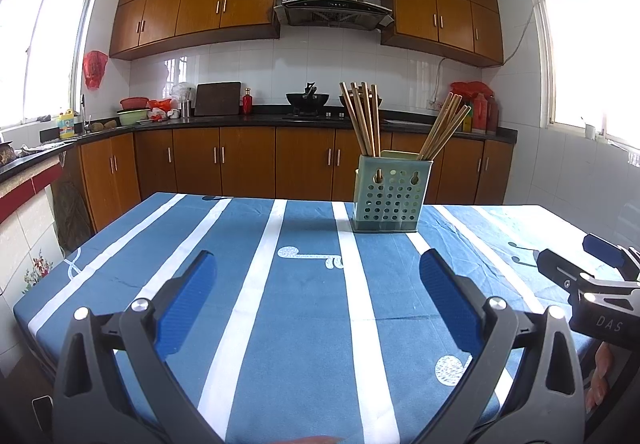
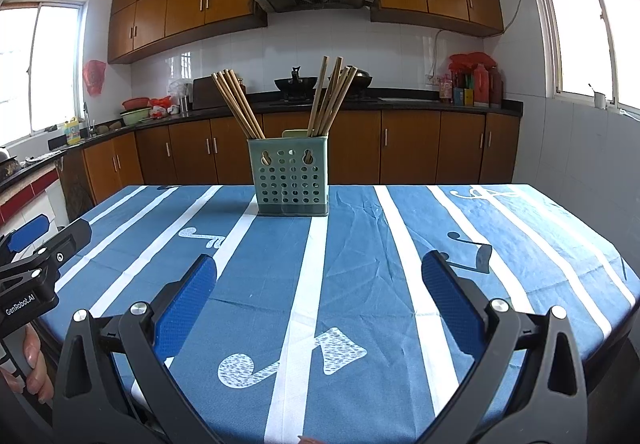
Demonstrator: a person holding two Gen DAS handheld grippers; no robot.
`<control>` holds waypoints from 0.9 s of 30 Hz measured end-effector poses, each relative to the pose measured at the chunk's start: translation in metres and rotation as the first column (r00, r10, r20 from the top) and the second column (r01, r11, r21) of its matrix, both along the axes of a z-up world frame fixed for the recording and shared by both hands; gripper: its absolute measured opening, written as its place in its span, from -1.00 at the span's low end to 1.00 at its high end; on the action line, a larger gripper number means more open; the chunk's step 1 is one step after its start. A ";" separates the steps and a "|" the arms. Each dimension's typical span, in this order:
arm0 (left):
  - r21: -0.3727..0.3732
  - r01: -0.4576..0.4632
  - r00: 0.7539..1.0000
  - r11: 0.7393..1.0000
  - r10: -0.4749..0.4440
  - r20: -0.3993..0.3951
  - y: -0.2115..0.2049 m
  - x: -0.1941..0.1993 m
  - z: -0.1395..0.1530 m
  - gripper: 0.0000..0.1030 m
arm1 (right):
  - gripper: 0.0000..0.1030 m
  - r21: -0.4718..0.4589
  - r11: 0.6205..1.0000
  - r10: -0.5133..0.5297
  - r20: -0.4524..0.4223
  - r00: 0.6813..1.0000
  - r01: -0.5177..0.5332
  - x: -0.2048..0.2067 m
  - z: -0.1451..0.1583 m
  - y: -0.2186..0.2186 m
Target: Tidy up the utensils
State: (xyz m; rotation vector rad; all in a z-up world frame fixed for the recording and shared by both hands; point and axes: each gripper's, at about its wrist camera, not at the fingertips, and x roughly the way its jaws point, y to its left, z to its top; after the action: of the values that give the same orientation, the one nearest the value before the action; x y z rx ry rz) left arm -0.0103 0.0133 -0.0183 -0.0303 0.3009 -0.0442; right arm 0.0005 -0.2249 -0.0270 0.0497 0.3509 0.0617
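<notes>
Chopsticks [image 2: 240,104] upright in two splayed bundles inside holder [image 2: 289,177], far on desk [image 2: 360,244]; dead ahead of right tool [image 2: 320,296], ahead-right of left tool [image 1: 318,296]; both agape, empty.

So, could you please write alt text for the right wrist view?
A green perforated holder with two bunches of wooden chopsticks stands on a blue striped tablecloth. The open right tool frames it, empty, with kitchen cabinets behind.

Chopsticks [image 2: 240,104] seemingly in two compartments of holder [image 2: 292,180], on table [image 2: 400,244], counter [image 2: 440,102] behind
</notes>
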 end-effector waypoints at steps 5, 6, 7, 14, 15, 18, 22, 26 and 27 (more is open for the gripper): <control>0.001 0.000 1.000 1.000 0.000 0.000 0.000 0.000 0.000 0.92 | 0.97 0.000 1.000 0.000 -0.002 1.000 0.000 0.001 0.000 0.000; 0.002 0.001 1.000 1.000 -0.001 0.000 0.000 0.000 0.000 0.92 | 0.97 0.001 1.000 0.001 -0.004 1.000 -0.001 0.000 0.000 0.001; 0.002 0.001 1.000 1.000 -0.001 0.001 0.000 0.000 0.000 0.92 | 0.97 0.002 1.000 0.000 -0.005 1.000 0.000 0.000 -0.002 0.002; 0.002 0.002 1.000 1.000 -0.002 -0.003 0.000 0.000 0.000 0.92 | 0.97 0.005 1.000 0.000 -0.008 1.000 0.000 0.000 -0.004 0.003; 0.001 0.003 1.000 1.000 -0.003 -0.003 0.000 0.000 0.000 0.92 | 0.97 0.005 1.000 0.000 -0.009 1.000 0.000 0.000 -0.004 0.003; 0.003 0.004 1.000 1.000 -0.004 -0.003 0.000 0.000 0.000 0.92 | 0.97 0.005 1.000 0.000 -0.008 1.000 0.000 0.001 -0.003 0.002; 0.002 0.004 1.000 1.000 -0.004 -0.004 0.000 0.000 0.000 0.92 | 0.97 0.005 1.000 -0.001 -0.008 1.000 0.001 0.000 -0.003 0.002; 0.003 0.005 1.000 1.000 -0.005 -0.003 -0.001 0.000 0.000 0.92 | 0.97 0.005 1.000 0.000 -0.009 1.000 0.000 0.000 -0.003 0.002; 0.003 0.005 1.000 1.000 -0.005 -0.004 -0.001 0.000 0.000 0.92 | 0.97 0.005 1.000 0.000 -0.008 1.000 0.000 0.001 -0.003 0.002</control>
State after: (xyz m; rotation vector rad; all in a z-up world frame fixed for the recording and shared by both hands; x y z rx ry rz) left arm -0.0107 0.0127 -0.0182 -0.0263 0.3047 -0.0484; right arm 0.0010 -0.2227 -0.0296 0.0550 0.3591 0.0624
